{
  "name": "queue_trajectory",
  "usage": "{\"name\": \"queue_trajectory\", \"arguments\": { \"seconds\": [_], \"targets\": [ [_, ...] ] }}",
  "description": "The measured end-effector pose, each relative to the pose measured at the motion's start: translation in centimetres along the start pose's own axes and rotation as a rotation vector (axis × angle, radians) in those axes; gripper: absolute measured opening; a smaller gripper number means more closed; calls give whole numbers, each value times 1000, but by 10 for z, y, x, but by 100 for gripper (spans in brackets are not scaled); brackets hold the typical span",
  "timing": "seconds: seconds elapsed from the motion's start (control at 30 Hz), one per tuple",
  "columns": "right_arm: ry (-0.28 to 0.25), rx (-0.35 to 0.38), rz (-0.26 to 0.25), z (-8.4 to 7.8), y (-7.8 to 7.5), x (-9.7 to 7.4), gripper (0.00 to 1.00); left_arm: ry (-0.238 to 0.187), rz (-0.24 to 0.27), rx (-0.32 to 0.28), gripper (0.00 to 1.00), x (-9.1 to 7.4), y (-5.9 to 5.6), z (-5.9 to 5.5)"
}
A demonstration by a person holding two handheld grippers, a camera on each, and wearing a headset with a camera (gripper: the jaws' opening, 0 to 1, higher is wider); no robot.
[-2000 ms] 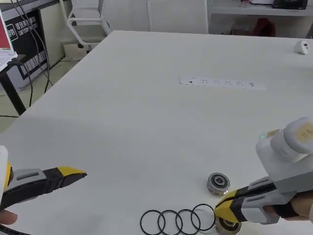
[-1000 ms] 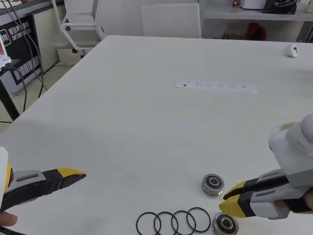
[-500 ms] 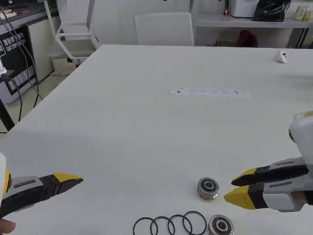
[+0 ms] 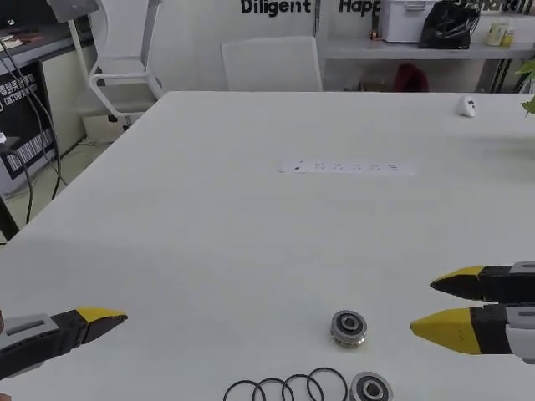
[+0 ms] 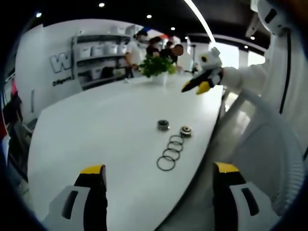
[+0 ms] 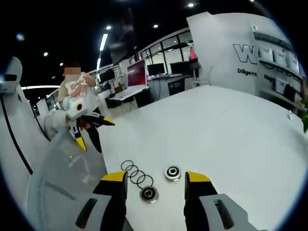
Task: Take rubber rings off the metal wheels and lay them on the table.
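Note:
Two metal wheels lie near the table's front edge, one (image 4: 349, 327) farther in and one (image 4: 370, 388) by the edge. A row of several black rubber rings (image 4: 284, 389) lies flat on the table to the left of the nearer wheel. My right gripper (image 4: 422, 307) hovers open to the right of the wheels, touching nothing. My left gripper (image 4: 100, 317) is at the lower left, well away from the rings. In the left gripper view the left gripper (image 5: 159, 169) is wide open, with the rings (image 5: 171, 151) and wheels (image 5: 163, 124) ahead. In the right gripper view the right gripper (image 6: 156, 177) frames the wheels (image 6: 172, 173).
A white power strip (image 4: 347, 167) lies mid-table and a small white object (image 4: 468, 106) at the far right. A white chair (image 4: 272, 63) stands behind the table (image 4: 209, 209). A potted plant (image 5: 156, 65) and people are at the far end.
The head camera has tilted up. My right gripper has pulled back to the right from the nearer wheel and its jaws have opened. The left gripper has drifted slightly down-left.

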State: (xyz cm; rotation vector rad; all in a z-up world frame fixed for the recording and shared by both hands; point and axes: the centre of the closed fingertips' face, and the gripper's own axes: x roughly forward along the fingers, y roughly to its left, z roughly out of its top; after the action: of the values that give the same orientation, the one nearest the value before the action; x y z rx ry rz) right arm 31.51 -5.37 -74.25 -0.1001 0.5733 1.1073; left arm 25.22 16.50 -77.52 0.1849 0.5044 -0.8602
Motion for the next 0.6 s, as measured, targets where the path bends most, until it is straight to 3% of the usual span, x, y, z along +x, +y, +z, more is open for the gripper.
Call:
{"name": "queue_trajectory", "arguments": {
  "seconds": [0.27, 0.37, 0.47, 0.6],
  "targets": [
    [-105, 10, -14, 1, 6, -19, 62, -8, 29, -13, 100, -4, 4, -1],
    [-178, 35, -31, 2, 7, -24, 68, -14, 39, -19, 100, -6, 5, -2],
    [-186, 52, -35, -5, 9, -25, 77, -25, 41, -39, 100, -7, 3, -3],
    [-154, 48, -71, -20, 6, -27, 79, -30, 51, -63, 100, -9, 5, -4]
  ]
}}
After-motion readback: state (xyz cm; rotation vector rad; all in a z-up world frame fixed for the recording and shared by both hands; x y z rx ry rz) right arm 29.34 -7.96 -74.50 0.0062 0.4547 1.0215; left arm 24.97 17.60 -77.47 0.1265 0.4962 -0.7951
